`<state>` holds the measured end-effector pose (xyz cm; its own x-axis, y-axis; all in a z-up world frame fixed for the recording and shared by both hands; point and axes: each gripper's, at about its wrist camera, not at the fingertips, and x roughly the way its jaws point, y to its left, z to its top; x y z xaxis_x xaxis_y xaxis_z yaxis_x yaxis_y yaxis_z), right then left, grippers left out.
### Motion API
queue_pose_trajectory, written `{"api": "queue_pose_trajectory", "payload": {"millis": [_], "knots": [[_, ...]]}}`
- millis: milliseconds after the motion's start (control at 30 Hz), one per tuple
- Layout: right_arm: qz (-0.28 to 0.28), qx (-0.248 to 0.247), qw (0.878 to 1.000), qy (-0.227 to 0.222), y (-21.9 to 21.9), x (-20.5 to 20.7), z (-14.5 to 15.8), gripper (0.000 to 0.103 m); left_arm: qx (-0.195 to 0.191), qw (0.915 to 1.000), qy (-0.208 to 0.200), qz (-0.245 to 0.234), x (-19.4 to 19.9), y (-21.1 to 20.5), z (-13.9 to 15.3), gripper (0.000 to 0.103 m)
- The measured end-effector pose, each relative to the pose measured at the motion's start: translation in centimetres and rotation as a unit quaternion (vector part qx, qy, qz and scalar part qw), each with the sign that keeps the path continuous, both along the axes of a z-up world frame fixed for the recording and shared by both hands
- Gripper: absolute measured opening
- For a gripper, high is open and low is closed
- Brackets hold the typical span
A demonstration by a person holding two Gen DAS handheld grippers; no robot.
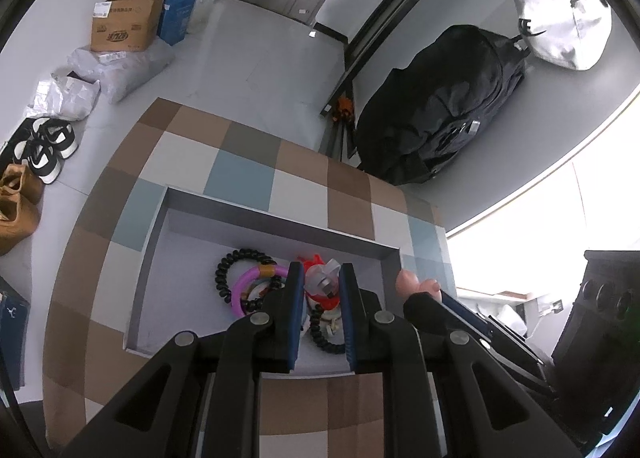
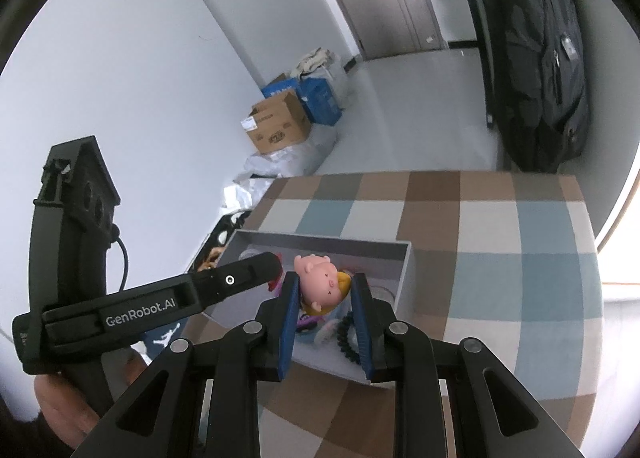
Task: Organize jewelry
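Note:
A shallow grey tray [image 1: 168, 226] sits on the checkered table and holds jewelry: a black bead bracelet [image 1: 230, 262], a purple bangle [image 1: 248, 282], a red and clear hair clip [image 1: 320, 278] and a black coil tie [image 1: 324, 338]. My left gripper [image 1: 320, 270] hangs over the tray with its jaws around the red clip. My right gripper [image 2: 324, 278] is shut on a pink pig charm with a yellow part [image 2: 320, 282] and holds it above the tray [image 2: 404, 270]. The left gripper's body [image 2: 160, 306] crosses the right wrist view.
The tray lies near the table's front. Beyond the table's far edge [image 1: 248, 126] are cardboard boxes [image 1: 124, 22], shoes [image 1: 44, 150] and a black bag [image 1: 440, 106] on the floor. Checkered table surface [image 2: 500, 258] extends to the right of the tray.

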<state>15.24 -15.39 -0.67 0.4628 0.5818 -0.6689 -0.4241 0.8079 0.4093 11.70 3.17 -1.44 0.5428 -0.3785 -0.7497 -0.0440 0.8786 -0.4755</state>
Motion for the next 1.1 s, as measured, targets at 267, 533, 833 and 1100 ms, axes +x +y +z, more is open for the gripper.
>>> {"api": "queue_pose_trajectory", "payload": {"millis": [267, 533, 833, 1100], "knots": [[-0.007, 0.011, 1.0, 0.021, -0.5, 0.3, -0.8, 0.027, -0.003, 0.9999, 0.012, -0.007, 0.5, -0.1, -0.4, 0.014], [-0.038, 0.023, 0.999, -0.019, -2.4, -0.3, 0.8, 0.074, -0.01, 0.9996, -0.027, -0.005, -0.2, 0.2, 1.0, 0.065], [-0.051, 0.012, 0.998, -0.029, -3.6, -1.0, 1.2, 0.091, 0.026, 0.9991, -0.031, 0.015, -1.0, 0.8, 1.2, 0.065], [-0.042, 0.0, 0.996, -0.083, -3.1, -3.1, 2.6, 0.103, 0.099, 0.9919, -0.073, 0.031, -3.2, 0.5, 3.0, 0.066]]}}
